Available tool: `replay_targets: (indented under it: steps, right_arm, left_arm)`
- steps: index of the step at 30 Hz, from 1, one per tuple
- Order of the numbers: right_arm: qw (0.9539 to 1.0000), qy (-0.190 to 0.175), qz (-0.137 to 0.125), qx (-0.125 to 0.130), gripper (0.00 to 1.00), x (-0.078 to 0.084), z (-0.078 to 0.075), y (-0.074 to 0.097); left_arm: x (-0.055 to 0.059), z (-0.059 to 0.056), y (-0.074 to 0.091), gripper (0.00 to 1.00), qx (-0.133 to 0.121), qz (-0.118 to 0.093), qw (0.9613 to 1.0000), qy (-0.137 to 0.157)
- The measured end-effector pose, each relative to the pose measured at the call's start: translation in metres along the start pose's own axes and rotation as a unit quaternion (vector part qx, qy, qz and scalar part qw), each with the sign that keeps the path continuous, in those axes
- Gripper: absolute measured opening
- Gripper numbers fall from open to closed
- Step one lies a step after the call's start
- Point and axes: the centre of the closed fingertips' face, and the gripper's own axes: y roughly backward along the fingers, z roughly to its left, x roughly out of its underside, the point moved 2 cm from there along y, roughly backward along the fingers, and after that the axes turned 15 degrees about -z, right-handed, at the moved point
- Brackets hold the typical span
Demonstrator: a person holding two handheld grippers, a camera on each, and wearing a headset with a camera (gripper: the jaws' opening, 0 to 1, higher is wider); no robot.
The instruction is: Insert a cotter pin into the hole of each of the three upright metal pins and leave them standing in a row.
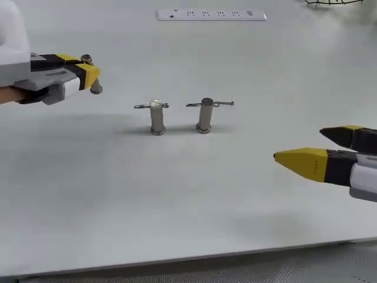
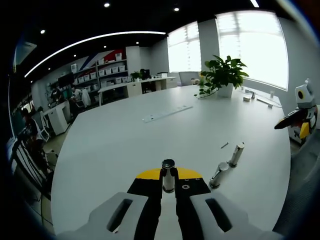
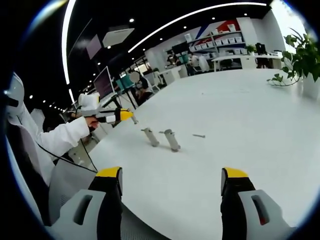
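Left hand-held gripper point(image 2: 169, 186) pinches a metal pin point(image 2: 168, 170); right hand-held gripper point(image 3: 172, 176) gapes

On the counter point(image 1: 177, 200), a metal pin point(image 1: 156, 117) stands just left of a second pin point(image 1: 204, 115), with a power strip point(image 1: 211, 15) well behind them. The left gripper point(image 1: 89, 73), a third pin point(image 1: 95, 87) in its jaws, is far left, and the right gripper point(image 1: 299, 144) is front right.

The white table point(image 1: 177, 200) bears a left metal pin point(image 1: 156, 117) and a right metal pin point(image 1: 204, 115) upright side by side at frame centre, a small cotter pin point(image 3: 198, 135) flat just beside them, a power strip point(image 1: 211, 15) at top centre, and a potted plant point(image 2: 221, 77) at the upper right of the left gripper view
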Motion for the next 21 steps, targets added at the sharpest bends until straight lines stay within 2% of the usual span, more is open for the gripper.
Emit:
replay_targets:
  steps: [9,10,13,16,18,21]
  right_arm:
    - [0.9999,0.005,0.004,-0.011,0.78,0.001,0.002,0.000]
    - [0.9999,0.005,0.004,-0.012,0.78,0.001,0.002,0.000]
    - [0.9999,0.007,0.006,-0.015,0.78,0.002,0.003,0.000]
    - [0.9998,0.006,0.005,-0.017,0.77,0.002,0.003,0.000]
    - [0.9998,0.006,0.005,-0.018,0.77,0.002,0.003,-0.001]
    - [0.9998,0.005,0.005,-0.019,0.77,0.002,0.004,-0.002]
  left_arm:
    - [0.003,-0.039,0.022,0.05,0.000,0.006,0.9999,0.011]
    - [0.005,-0.035,0.020,0.05,0.002,0.006,0.9999,0.016]
    - [0.008,-0.048,0.020,0.05,0.011,0.004,0.9987,0.050]
    - [0.014,-0.058,0.019,0.05,0.015,0.010,0.9986,0.049]
    - [0.017,-0.065,0.019,0.05,0.016,0.016,0.9980,0.059]
    - [0.025,-0.070,0.017,0.05,0.025,0.026,0.9978,0.056]
